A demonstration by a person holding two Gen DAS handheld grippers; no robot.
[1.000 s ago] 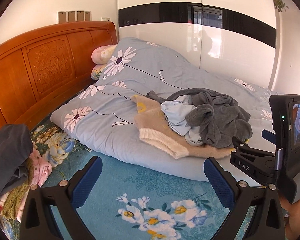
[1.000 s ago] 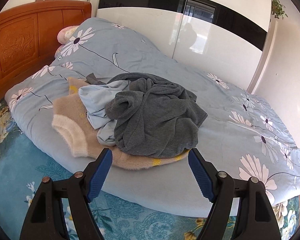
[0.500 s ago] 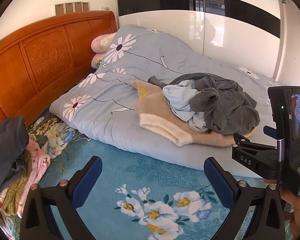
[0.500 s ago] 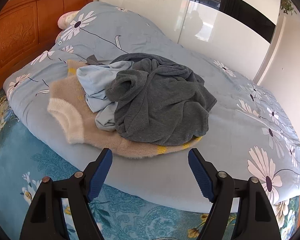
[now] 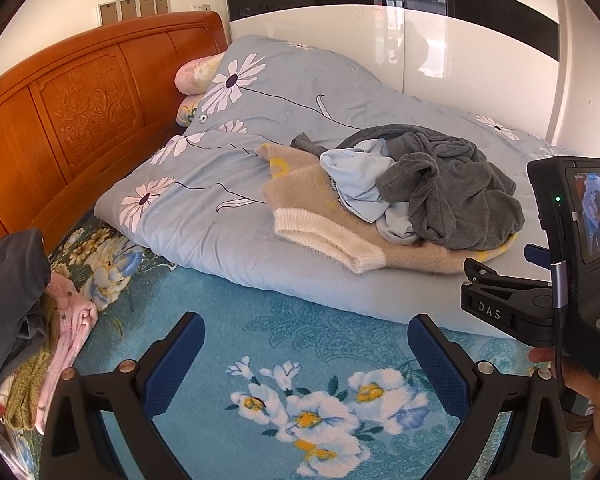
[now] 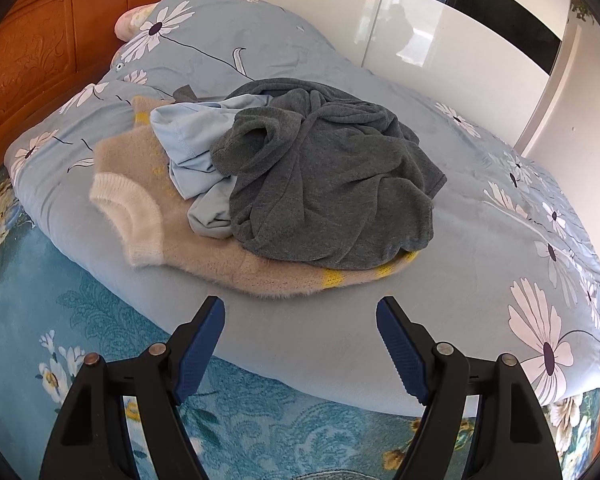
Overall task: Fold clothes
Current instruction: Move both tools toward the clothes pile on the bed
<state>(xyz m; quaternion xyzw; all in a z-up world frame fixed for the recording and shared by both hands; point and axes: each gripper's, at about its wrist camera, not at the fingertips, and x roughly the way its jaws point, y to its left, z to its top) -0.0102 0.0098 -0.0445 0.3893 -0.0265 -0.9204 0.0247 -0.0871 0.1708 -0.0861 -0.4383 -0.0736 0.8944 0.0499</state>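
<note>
A heap of clothes lies on a light blue daisy quilt (image 6: 500, 248): a crumpled dark grey garment (image 6: 332, 184) on top, a pale blue garment (image 6: 196, 140) under its left side, a beige fuzzy sweater (image 6: 148, 216) with white cuff and yellow marks at the bottom. The heap also shows in the left wrist view, with the grey garment (image 5: 452, 192) and the sweater (image 5: 324, 232). My right gripper (image 6: 300, 320) is open and empty just before the heap. My left gripper (image 5: 306, 340) is open and empty over the teal floral bedspread (image 5: 260, 320).
A carved wooden headboard (image 5: 80, 112) stands at the left, with pillows (image 5: 196, 76) by it. A stack of folded clothes (image 5: 28, 340) lies at the left edge. A glossy white wardrobe (image 5: 420, 52) runs behind the bed. The right gripper's body (image 5: 560, 264) is at the left view's right edge.
Both grippers have moved closer to the heap and tilted down toward it; it now looks larger in both views. Both stay open. The clothes have not moved.
</note>
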